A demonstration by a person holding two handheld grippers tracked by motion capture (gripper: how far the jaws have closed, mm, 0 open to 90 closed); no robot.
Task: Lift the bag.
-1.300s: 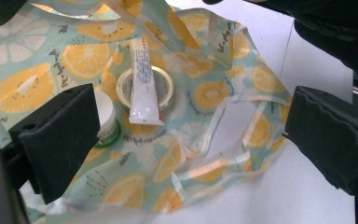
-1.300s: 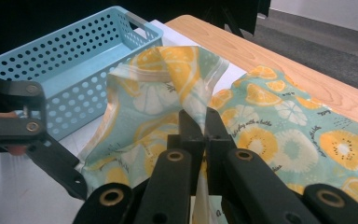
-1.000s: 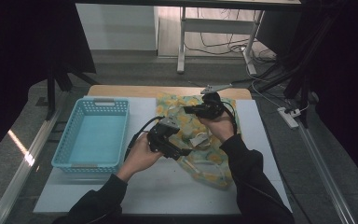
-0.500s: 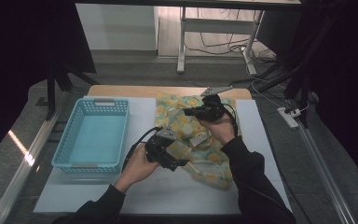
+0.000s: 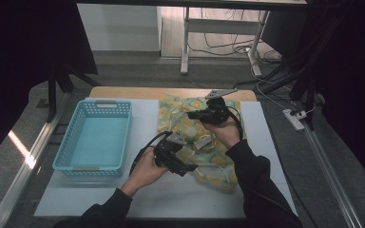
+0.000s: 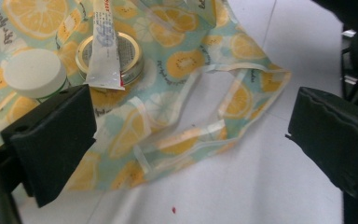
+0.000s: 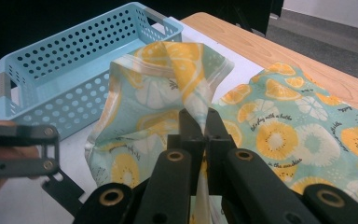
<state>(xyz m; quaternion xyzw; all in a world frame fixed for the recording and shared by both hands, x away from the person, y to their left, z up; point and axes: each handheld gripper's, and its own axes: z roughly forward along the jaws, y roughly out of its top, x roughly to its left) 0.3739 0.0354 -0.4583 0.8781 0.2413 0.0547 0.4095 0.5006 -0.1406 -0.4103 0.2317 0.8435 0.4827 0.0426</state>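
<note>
Bag (image 5: 197, 137) beside basket (image 5: 95, 137): a fold is pinched in the clamped right gripper (image 7: 204, 122); left gripper (image 6: 191, 140) is held agape, empty, over its handles.

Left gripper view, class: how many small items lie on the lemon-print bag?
3: a white-lidded jar at left, a round tin beside it, a tube across the tin. The bag may hide more.

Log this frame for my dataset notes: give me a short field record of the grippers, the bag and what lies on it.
left gripper: open, jaws wide apart above the bag's near edge
right gripper: shut on a raised fold of the bag
bag: fruit-print cloth, spread on the white table
on the bag: white-lidded jar, round tin, tube lying across the tin
basket: blue, left of the bag
</note>
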